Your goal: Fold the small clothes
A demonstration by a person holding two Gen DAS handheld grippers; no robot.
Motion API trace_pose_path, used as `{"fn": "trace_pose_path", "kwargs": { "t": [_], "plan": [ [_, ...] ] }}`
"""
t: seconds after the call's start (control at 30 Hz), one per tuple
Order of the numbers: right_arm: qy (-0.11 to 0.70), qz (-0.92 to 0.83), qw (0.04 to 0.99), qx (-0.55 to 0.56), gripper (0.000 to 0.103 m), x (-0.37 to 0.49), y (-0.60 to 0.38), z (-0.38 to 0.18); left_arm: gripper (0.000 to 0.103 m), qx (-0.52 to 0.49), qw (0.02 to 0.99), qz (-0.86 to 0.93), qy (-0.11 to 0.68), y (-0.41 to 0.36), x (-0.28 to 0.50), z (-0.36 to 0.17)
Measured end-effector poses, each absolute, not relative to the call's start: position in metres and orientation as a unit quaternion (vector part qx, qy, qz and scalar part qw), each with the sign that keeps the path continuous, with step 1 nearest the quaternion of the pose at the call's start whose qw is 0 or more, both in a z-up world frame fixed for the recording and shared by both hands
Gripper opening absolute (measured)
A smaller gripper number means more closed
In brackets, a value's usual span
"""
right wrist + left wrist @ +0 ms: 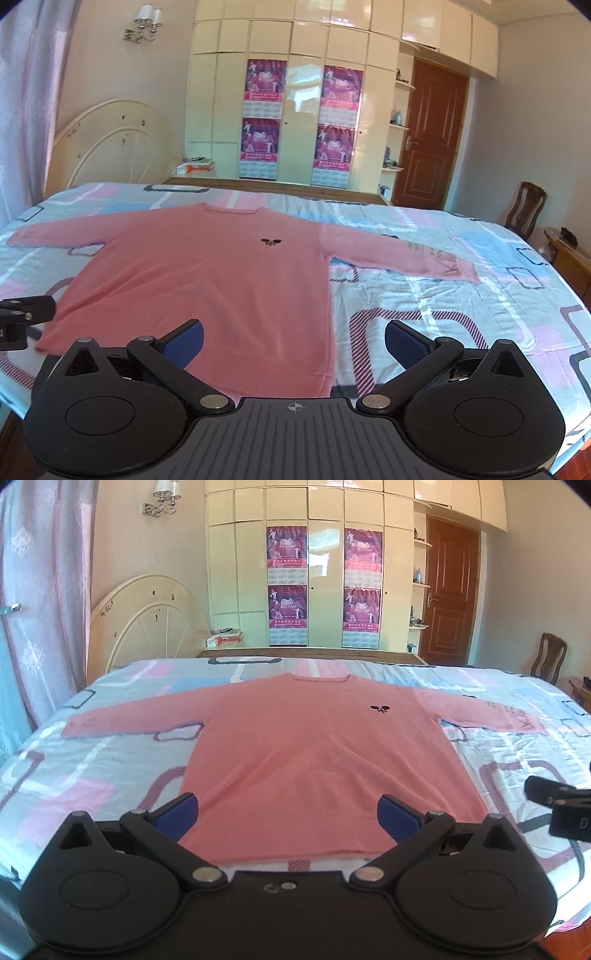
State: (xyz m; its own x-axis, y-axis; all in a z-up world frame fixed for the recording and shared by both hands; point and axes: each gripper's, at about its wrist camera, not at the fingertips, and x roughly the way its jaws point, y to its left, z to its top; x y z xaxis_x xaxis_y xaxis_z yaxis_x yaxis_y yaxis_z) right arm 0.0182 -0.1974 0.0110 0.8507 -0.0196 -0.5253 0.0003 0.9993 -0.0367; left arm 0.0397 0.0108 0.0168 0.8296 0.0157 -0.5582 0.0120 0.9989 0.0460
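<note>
A pink long-sleeved sweater [314, 746] [207, 273] lies flat on the bed, front up, both sleeves spread out, with a small black logo [379, 709] on the chest. My left gripper [288, 818] hovers open above the hem, its blue pads wide apart and empty. In its own view my right gripper [293, 345] is open over the sweater's lower right corner, holding nothing. Its black tip [554, 805] shows at the right edge of the left wrist view. The left gripper's tip [22, 317] shows at the left edge of the right wrist view.
The bed carries a patterned sheet [92, 760] in pink, blue and white. A cream headboard [147, 620] leans at the back left, a wardrobe with posters [325, 587] and a brown door [448, 590] stand behind. A wooden chair [526, 210] sits right.
</note>
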Motion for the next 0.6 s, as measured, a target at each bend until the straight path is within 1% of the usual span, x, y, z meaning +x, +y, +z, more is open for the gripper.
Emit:
{"fn": "trace_pose_path", "kwargs": {
  "t": [0.6],
  "plan": [
    [0.280, -0.059, 0.958, -0.003, 0.103, 0.149, -0.203, 0.009, 0.103, 0.031, 0.951, -0.024, 0.305, 0.028, 0.177, 0.008]
  ]
}}
